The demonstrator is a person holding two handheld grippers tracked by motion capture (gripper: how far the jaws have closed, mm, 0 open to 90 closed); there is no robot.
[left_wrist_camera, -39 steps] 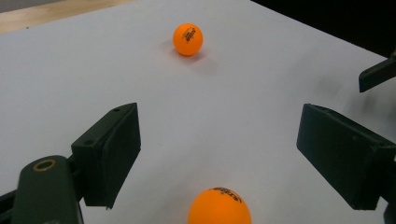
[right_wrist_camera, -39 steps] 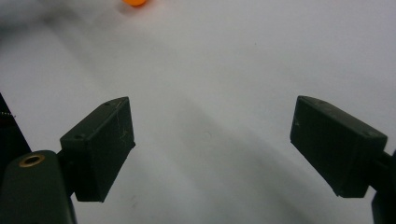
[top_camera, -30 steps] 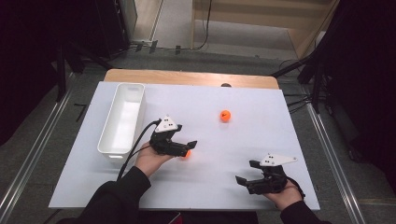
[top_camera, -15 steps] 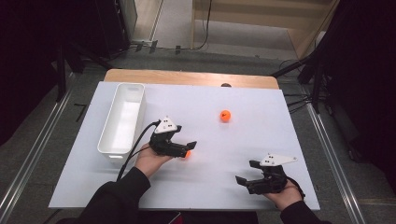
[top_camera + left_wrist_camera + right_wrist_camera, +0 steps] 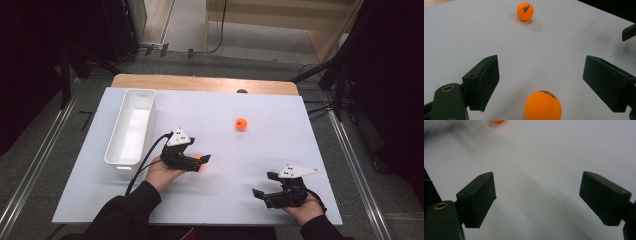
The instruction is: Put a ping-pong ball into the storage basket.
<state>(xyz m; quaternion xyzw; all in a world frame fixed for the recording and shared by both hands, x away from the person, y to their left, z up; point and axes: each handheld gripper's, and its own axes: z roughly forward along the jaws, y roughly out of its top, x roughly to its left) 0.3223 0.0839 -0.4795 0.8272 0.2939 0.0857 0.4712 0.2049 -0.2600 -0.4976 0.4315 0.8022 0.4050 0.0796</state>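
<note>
Between the wide-open jaws of the left gripper (image 5: 541,82), the near orange ball (image 5: 543,106) sits loose on the white table (image 5: 260,150), untouched. Closing off-centre could squirt it away rightward. Near right, the right gripper (image 5: 264,184) gapes empty.
</note>
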